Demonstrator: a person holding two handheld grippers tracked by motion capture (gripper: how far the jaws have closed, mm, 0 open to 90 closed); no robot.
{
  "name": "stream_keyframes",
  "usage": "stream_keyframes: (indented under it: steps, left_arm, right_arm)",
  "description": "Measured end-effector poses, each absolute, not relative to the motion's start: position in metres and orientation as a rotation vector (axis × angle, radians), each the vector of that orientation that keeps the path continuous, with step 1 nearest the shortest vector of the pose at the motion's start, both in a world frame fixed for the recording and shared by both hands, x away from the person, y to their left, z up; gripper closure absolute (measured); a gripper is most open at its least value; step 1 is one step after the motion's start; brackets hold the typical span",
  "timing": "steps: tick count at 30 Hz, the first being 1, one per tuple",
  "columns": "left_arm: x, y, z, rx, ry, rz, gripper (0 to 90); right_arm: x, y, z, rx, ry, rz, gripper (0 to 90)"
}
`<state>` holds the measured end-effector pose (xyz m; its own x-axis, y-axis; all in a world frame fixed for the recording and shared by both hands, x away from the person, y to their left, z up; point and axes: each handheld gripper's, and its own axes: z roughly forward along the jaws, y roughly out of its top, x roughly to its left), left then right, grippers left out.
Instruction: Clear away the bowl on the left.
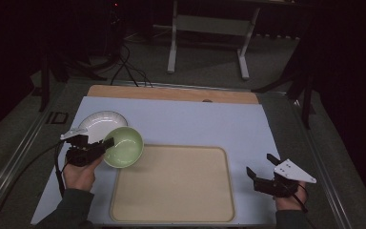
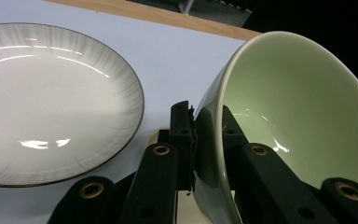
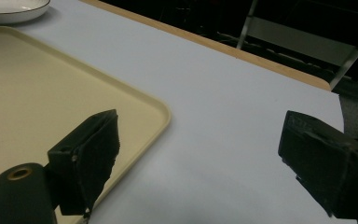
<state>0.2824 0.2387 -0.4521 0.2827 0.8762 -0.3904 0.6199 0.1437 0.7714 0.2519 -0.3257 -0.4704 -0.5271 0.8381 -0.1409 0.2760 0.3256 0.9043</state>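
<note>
A pale green bowl hangs tilted above the table, its rim pinched by my left gripper, which is shut on it. In the left gripper view the bowl fills the right side with one jaw inside and one outside its wall, gripper. A white plate with a dark rim lies flat just behind it, plate. A beige tray lies in the middle of the mat. My right gripper stands open and holds nothing, right of the tray; gripper.
A light blue mat covers the table, with a wooden strip along its far edge. A white stand and cables lie on the floor beyond. The plate's rim peeks in at the right gripper view's top left.
</note>
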Motion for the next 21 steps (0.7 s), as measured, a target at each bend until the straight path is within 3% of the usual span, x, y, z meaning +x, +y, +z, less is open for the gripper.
stream_keyframes:
  steps: [21]
  left_arm:
    - [0.282, 0.222, -0.452, 1.582, 1.390, 0.294, 82.3]
  right_arm:
    - [0.252, -0.326, -0.470, 0.972, 1.981, 1.178, 12.2]
